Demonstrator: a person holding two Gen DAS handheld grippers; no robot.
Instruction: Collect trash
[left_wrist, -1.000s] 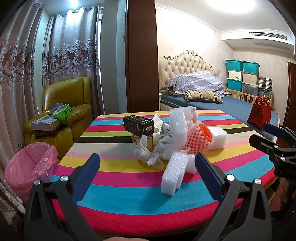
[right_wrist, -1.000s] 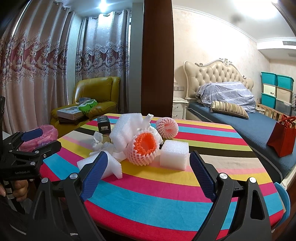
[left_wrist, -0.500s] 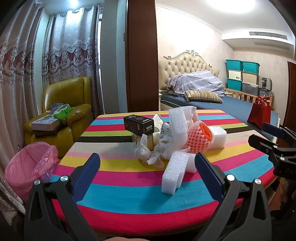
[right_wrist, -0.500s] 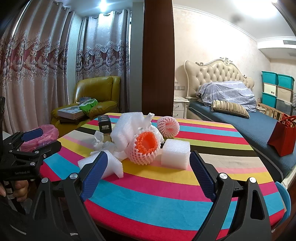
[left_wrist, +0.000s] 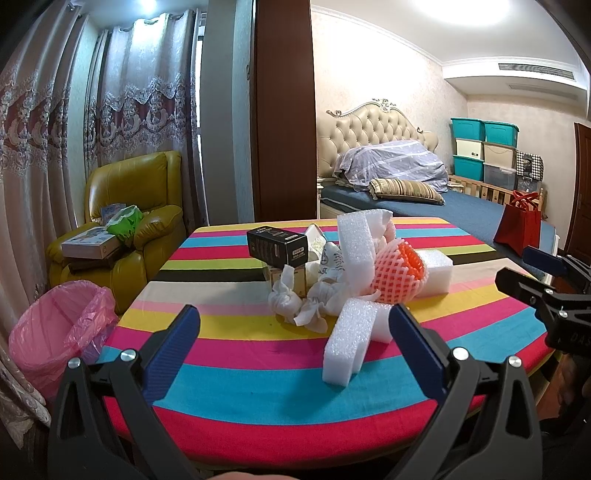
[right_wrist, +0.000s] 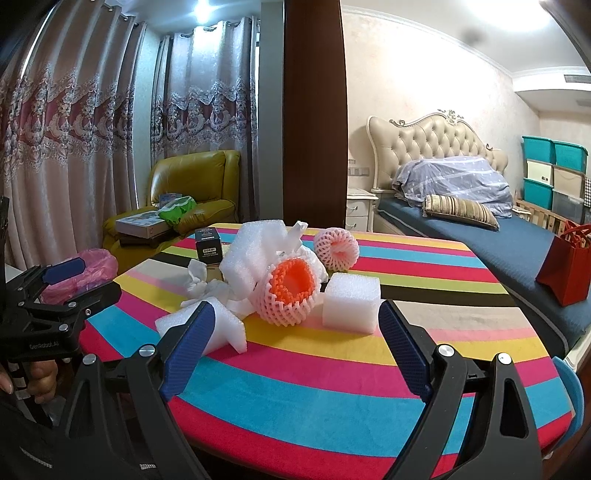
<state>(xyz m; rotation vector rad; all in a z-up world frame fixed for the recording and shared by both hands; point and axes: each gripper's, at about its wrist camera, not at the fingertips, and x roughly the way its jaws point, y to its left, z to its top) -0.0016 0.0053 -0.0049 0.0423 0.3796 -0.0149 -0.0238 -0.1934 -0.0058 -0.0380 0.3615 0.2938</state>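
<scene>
Far left in the left wrist view, a pink-lined trash bin (left_wrist: 55, 332) stands on the floor just beside the table (left_wrist: 229, 369), below the yellow armchair (left_wrist: 129, 221); whether anything lies inside it is hidden by the liner. The left gripper (left_wrist: 295, 347) hangs at the near edge of the table with its jaws wide apart and nothing between them. Moving right, the trash sits heaped mid-table: a black box (left_wrist: 277, 246), crumpled tissues (left_wrist: 295, 306), a long foam strip (left_wrist: 349, 341) nearest the camera, an orange-lined fruit net (right_wrist: 290, 291), a foam cube (right_wrist: 351, 302) touching it, and a second pink fruit net (right_wrist: 336, 248) behind. The right gripper (right_wrist: 295, 350) is likewise spread and empty, short of the pile. By my judgement collection has hardly begun: every piece seen is untouched on the cloth, so all remains to be carried to the bin. What lies under the tissues and behind the upright foam cannot be made out
</scene>
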